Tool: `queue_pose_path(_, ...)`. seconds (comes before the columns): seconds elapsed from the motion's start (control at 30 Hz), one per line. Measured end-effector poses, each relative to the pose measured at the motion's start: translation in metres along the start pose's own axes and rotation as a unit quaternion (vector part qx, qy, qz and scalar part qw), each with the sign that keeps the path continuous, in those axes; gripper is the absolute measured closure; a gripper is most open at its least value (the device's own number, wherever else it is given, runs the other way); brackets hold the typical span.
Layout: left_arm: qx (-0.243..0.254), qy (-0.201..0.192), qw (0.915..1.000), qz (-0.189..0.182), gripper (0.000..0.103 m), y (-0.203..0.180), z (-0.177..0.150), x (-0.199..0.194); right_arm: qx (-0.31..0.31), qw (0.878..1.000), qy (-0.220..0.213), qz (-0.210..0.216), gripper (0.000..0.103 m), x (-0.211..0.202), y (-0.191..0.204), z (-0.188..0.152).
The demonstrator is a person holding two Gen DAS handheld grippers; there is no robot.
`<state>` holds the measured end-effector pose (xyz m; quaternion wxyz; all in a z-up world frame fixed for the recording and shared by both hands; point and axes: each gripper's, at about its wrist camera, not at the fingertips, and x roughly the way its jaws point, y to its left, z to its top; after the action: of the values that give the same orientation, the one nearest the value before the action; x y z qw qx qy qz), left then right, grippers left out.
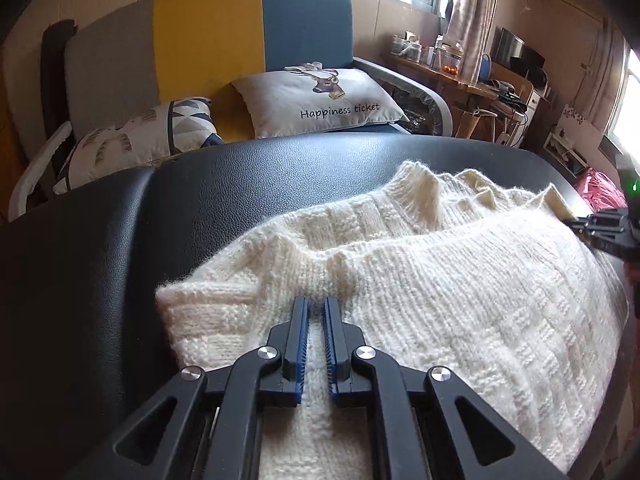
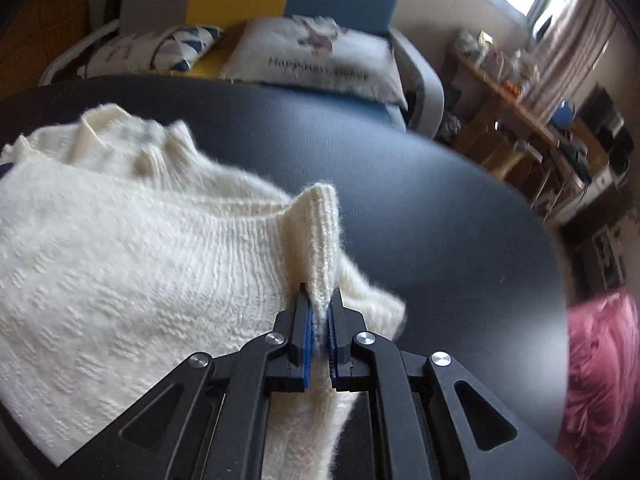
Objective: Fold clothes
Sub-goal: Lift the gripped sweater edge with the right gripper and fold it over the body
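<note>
The cream knitted sweater (image 1: 420, 280) lies on the black padded table (image 1: 120, 260), filling the lower right of the left wrist view and the left half of the right wrist view. It looks only part folded: the body lies in a thick, doubled heap with the ribbed collar bunched toward the far edge, and no tidy stack shows, so most of the folding seems still to come. The left gripper (image 1: 316, 304) is pinched together on the knit at the near left edge. The right gripper (image 2: 320, 292) is clamped on a ribbed edge that stands up between its jaws. No basket or bin shows; a pink bundle (image 2: 600, 360) at the right edge is too blurred to identify.
</note>
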<state>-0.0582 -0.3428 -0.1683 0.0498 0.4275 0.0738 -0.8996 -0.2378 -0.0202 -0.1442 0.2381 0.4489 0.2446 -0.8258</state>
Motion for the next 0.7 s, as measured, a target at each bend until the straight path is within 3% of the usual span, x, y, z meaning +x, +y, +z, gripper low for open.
queue_pose_path(0.2, 0.007, 0.006, 0.9999, 0.009, 0.095, -0.002, 0.003, 0.0, 0.004, 1.0, -0.008, 0.005, 0.097, -0.007, 0.001, -0.001)
queue_pose_path(0.3, -0.001, 0.012, 0.9998, 0.014, 0.095, -0.001, 0.009, -0.007, 0.022, 0.999, -0.001, 0.034, 0.097, -0.009, -0.005, 0.001)
queue_pose_path(0.47, 0.012, -0.049, 0.9987, 0.003, 0.096, -0.011, 0.012, -0.052, 0.078, 0.992, -0.028, 0.1, 0.091, -0.04, -0.027, -0.002)
queue_pose_path(0.6, 0.042, -0.045, 0.998, -0.014, 0.095, -0.029, 0.004, -0.063, 0.088, 0.99, -0.042, 0.101, 0.091, -0.069, -0.036, -0.028)
queue_pose_path(0.7, 0.064, -0.027, 0.9976, -0.001, 0.095, -0.042, -0.009, -0.054, 0.098, 0.987, -0.031, 0.12, 0.091, -0.078, -0.041, -0.056)
